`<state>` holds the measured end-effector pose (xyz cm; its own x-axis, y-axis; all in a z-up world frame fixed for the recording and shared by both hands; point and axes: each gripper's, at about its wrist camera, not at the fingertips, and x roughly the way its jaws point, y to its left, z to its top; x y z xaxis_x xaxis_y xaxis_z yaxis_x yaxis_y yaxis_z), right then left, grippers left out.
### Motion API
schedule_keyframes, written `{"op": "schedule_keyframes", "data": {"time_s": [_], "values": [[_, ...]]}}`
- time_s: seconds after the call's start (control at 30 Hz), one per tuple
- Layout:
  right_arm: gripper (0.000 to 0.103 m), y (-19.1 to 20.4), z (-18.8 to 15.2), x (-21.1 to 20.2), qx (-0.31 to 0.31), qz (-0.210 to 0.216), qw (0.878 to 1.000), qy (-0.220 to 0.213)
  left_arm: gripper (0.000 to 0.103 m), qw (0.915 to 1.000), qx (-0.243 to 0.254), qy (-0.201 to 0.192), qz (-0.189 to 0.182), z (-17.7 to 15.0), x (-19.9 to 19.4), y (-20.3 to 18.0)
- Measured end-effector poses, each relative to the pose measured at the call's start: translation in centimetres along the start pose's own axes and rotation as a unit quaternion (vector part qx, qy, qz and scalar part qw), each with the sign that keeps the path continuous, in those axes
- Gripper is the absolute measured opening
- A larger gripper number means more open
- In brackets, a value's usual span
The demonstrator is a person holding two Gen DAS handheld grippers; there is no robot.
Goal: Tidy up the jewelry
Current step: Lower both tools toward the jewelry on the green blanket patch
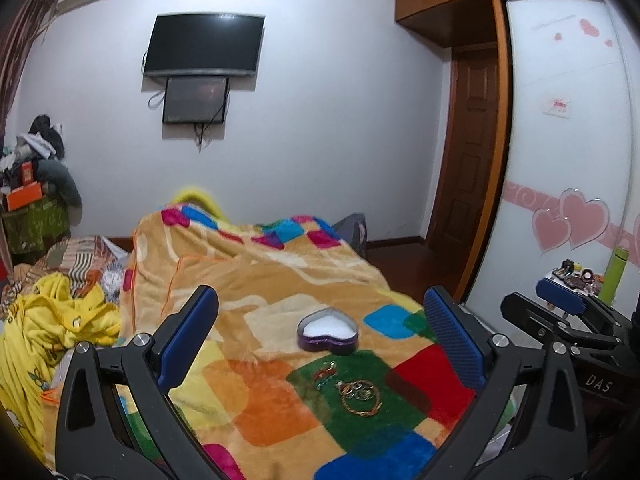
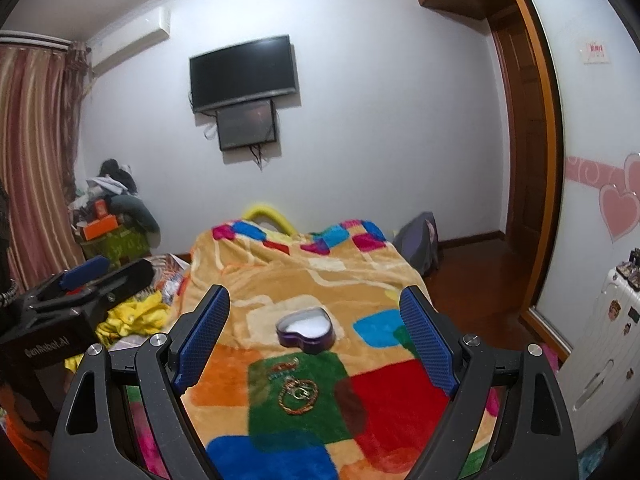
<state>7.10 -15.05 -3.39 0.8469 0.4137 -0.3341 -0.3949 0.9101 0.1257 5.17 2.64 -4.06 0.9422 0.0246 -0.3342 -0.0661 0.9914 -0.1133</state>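
A purple heart-shaped box (image 1: 327, 332) with a white lining lies open on the colourful blanket; it also shows in the right wrist view (image 2: 305, 333). Nearer me, on a green patch, lies a gold bracelet with rings (image 1: 360, 397) (image 2: 298, 394) and a small red and green piece (image 1: 325, 372) (image 2: 285, 367). My left gripper (image 1: 320, 316) is open and empty above the blanket, short of the jewelry. My right gripper (image 2: 315, 314) is open and empty, held beside the left one. Each gripper shows at the edge of the other's view: the right one (image 1: 560, 304), the left one (image 2: 86, 272).
The bed's blanket (image 1: 256, 280) fills the middle. Yellow clothing (image 1: 52, 320) is piled at the left. A white cabinet with stickers (image 2: 600, 344) stands at the right, with a green bottle (image 1: 614, 276) and small items on top. A wardrobe and a door lie behind.
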Motion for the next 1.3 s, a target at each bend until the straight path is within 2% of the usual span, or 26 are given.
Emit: {"op": "schedule_keyframes", "data": {"time_s": [0.23,0.4,0.53,0.67,0.73,0.9,1.07,1.17,1.2,1.3], "values": [[0.085,-2.3,-2.8,4.5,0.013,-0.031,0.996,0.081,0.103,0.9962,-0.035,0.078,0.018,-2.5,5.5,2.8],[0.085,-3.4,-5.3,7.7,0.025,-0.034,0.988,0.149,0.094,0.9894,-0.041,0.136,0.027,-5.1,9.0,3.9],[0.085,-3.7,-7.1,9.6,0.023,-0.024,0.98,0.196,0.085,0.982,-0.043,0.183,0.023,-7.1,11.2,4.3],[0.084,-3.2,-9.1,11.5,0.026,0.005,0.97,0.242,0.076,0.973,-0.05,0.225,0.013,-9.0,12.9,4.8],[0.079,-2.8,-9.8,12.1,0.023,0.019,0.965,0.259,0.072,0.9688,-0.057,0.241,0.014,-9.7,13.5,5.0],[0.076,-1.2,-10.8,12.9,0.007,0.052,0.957,0.284,0.067,0.9635,-0.062,0.26,-0.007,-10.6,14.1,4.8],[0.076,-0.1,-11.8,13.9,-0.046,0.046,0.954,0.292,0.063,0.9633,-0.045,0.264,-0.022,-10.6,14.4,3.6],[0.072,-0.8,-11.8,13.8,-0.057,0.042,0.955,0.289,0.061,0.9621,-0.037,0.268,-0.032,-10.7,14.7,3.0],[0.066,-1.3,-11.8,13.8,-0.054,0.04,0.955,0.289,0.06,0.9615,-0.035,0.27,-0.035,-10.8,14.9,2.8],[0.058,-2.7,-11.3,14.1,-0.035,0.038,0.955,0.291,0.05,0.9582,-0.033,0.28,-0.048,-11.0,15.4,2.2]]}}
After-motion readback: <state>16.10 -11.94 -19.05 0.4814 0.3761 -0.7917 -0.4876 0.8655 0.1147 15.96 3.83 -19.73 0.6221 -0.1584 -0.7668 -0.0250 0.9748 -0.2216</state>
